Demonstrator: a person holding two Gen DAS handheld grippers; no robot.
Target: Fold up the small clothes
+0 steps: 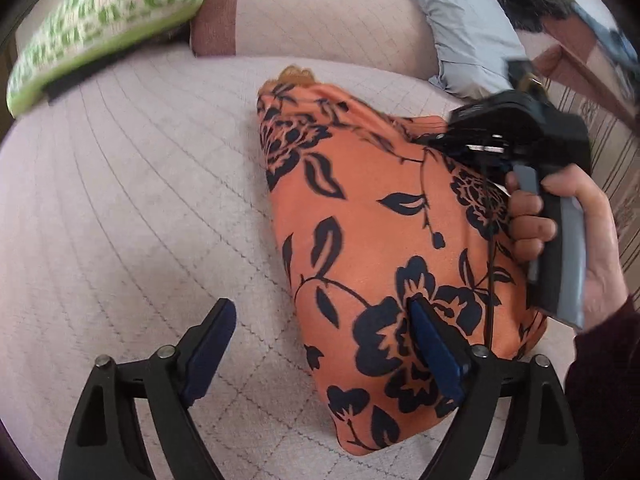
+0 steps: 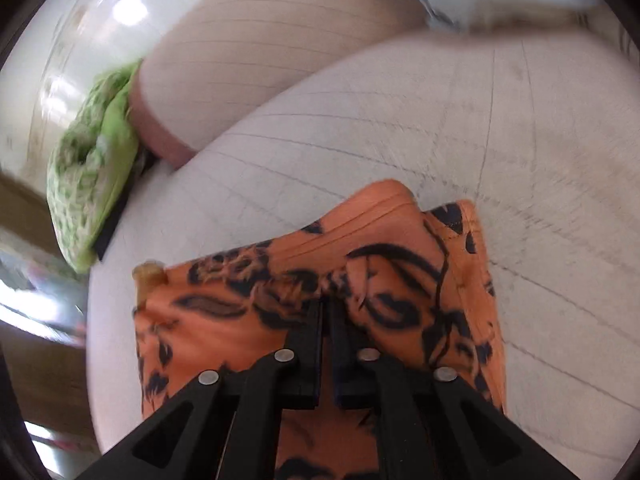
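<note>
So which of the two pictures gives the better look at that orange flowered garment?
The left wrist view: the orange flowered garment lies sharp and nearly whole on the quilted bed cover. The right wrist view shows it blurred, close up, bunched at the right gripper and partly hidden by it.

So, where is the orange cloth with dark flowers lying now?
The orange cloth with dark flowers lies on the pale quilted bed cover, right of centre in the left wrist view, and the right gripper pinches it.
</note>
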